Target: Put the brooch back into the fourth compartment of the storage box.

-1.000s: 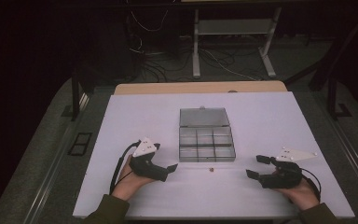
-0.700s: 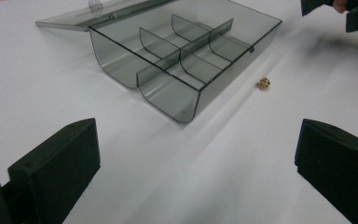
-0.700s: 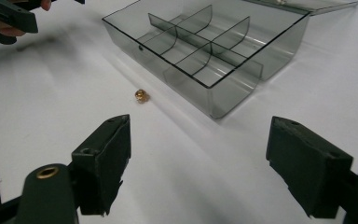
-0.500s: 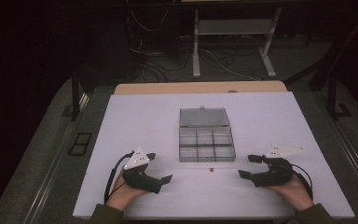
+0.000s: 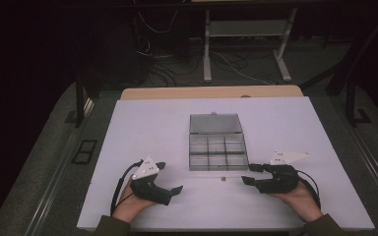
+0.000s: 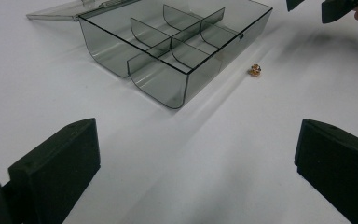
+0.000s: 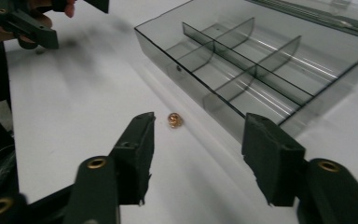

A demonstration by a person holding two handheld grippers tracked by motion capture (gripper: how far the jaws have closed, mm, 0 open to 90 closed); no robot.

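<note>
A clear grey compartment box (image 5: pixel 216 153) lies open at mid-table, its lid (image 5: pixel 215 124) folded flat behind it. A small brass piece (image 5: pixel 222 179) rests on the white table just in front of the box. My left gripper (image 5: pixel 169 177) sits to the lower left of the box, open wide and holding nothing; from it I see the box (image 6: pixel 177 42) and the brass piece (image 6: pixel 255 70) well ahead. My right gripper (image 5: pixel 248 174) points left at the brass piece (image 7: pixel 175 120), which lies just beyond its tips. Its jaws have just been closing, half open with nothing between them.
The white table top (image 5: pixel 142 128) has bare room left, right and behind the box. Its front edge (image 5: pixel 216 228) runs just below the person's hands. Cables, a stand (image 5: pixel 246 29) and dark floor lie beyond the far edge.
My right gripper has slid left toward the brass piece and its jaws have narrowed. The left gripper has barely shifted.
</note>
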